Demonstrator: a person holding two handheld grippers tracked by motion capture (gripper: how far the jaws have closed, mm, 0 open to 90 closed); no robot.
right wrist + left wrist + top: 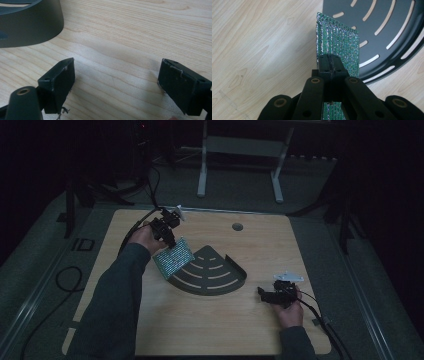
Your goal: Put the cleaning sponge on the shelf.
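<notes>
A glittery green pouch (173, 257) hangs from my left gripper (167, 236), just above the left edge of a dark fan-shaped slotted tray (227, 282). In the left gripper view the jaws of my left gripper (331, 65) are shut on the pouch (337, 42), with the slotted tray (387, 15) behind it at the upper right. My right gripper (265, 294) rests low over the table to the right of the tray. Its jaws (116, 80) stand wide open over bare wood, and the tray's curved wall (32, 25) is at the upper left.
The light wooden table (200, 320) has a round cable hole (237, 226) near its far edge. Cables trail from both grippers. Beyond the table stands a white frame (240, 150) on grey floor, and dark stands flank the table.
</notes>
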